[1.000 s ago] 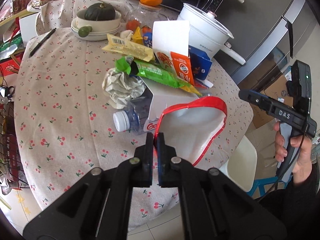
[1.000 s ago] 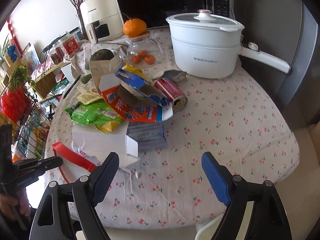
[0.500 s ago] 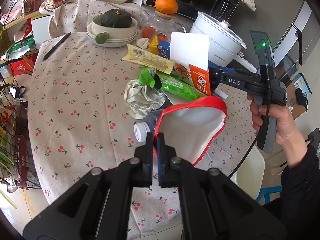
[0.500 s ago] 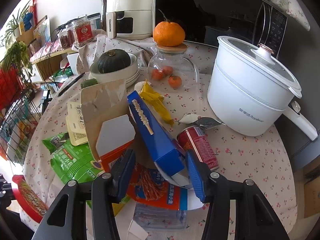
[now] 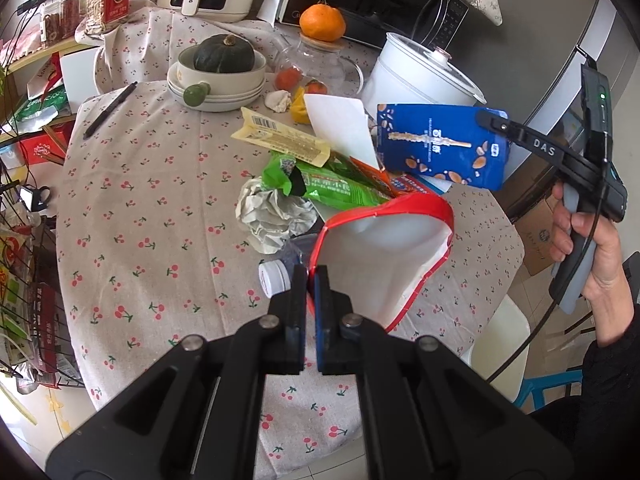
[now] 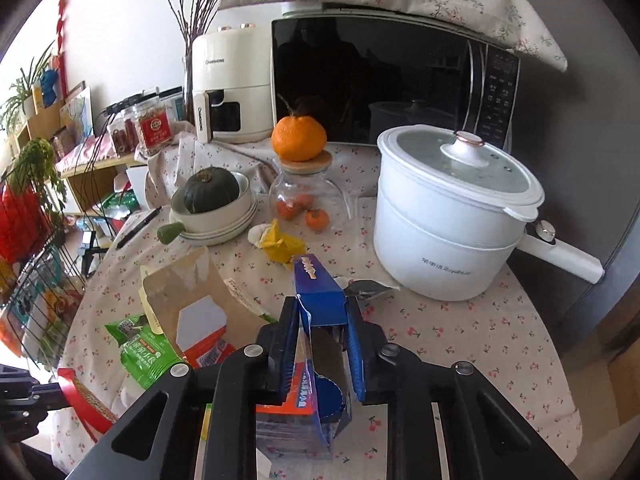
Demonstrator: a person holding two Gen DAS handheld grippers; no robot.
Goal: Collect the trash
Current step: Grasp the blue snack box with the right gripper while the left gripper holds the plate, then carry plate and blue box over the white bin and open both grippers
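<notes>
My left gripper [image 5: 310, 280] is shut on the red rim of a white trash bag [image 5: 376, 256], held open over the table's near edge. My right gripper [image 6: 322, 312] is shut on a blue snack box [image 6: 318, 292] and holds it lifted above the trash pile; the box also shows in the left wrist view [image 5: 440, 148]. On the table lie a green snack wrapper [image 5: 336, 188], crumpled paper [image 5: 272, 212], a yellow wrapper [image 5: 280, 140], a plastic bottle [image 5: 276, 274] and an orange-and-white carton [image 6: 196, 320].
A white electric pot [image 6: 452, 216], a glass jar with an orange on it [image 6: 304, 196], a bowl holding a green squash [image 6: 212, 200] and a pen [image 5: 110, 110] stand on the cherry-print tablecloth [image 5: 152, 240]. A microwave [image 6: 392, 76] is behind. A wire rack [image 5: 24, 280] stands left.
My right gripper has closed on the blue box and lifted it off the pile. My left gripper has kept its hold on the bag and moved slightly over the table.
</notes>
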